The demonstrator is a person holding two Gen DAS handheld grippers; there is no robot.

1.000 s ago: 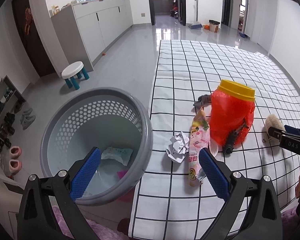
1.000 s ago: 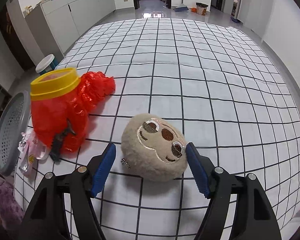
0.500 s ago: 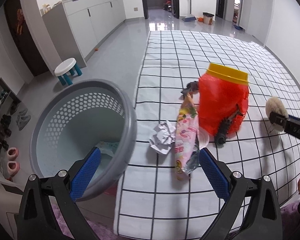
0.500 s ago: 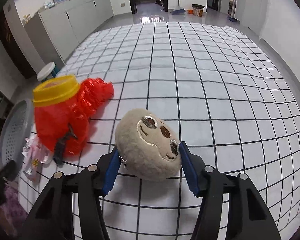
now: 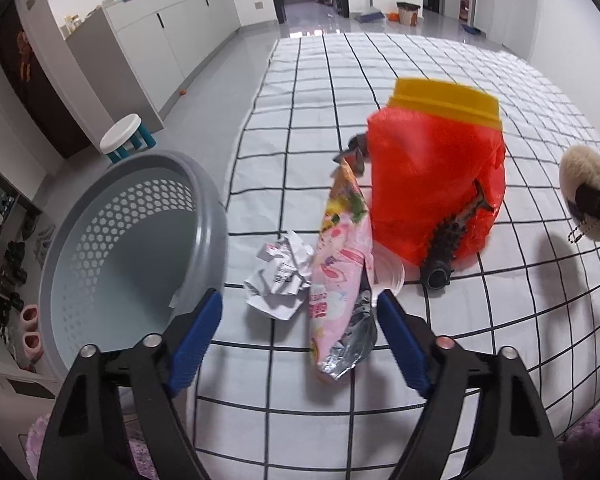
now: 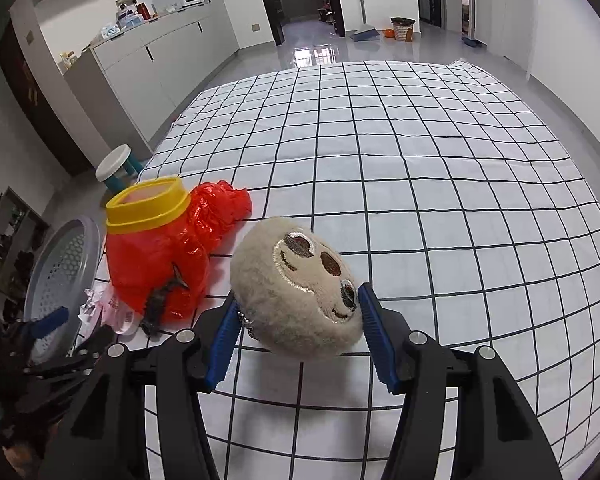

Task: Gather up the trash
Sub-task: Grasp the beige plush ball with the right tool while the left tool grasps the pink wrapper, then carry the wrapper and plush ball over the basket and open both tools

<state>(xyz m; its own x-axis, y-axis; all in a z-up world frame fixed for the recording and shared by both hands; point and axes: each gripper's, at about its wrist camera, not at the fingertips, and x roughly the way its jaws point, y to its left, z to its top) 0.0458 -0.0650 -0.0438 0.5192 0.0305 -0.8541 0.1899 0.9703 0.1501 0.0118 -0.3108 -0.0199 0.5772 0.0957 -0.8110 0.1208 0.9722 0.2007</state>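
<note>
White stool (image 5: 121, 136) by grey cabinets (image 5: 156, 40); shoe rack (image 5: 8, 240) left.

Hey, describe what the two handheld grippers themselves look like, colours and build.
Both the left gripper and the right gripper share one build: angular matte-black frames, silver round bolt heads at the joints, and ribbed blue pads lining each finger. No cables or sleeves show.

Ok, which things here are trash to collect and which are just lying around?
For the job: crumpled paper, snack wrapper, grey basket.
Just lying about: plush toy in the right gripper, red bin, stool.
</note>
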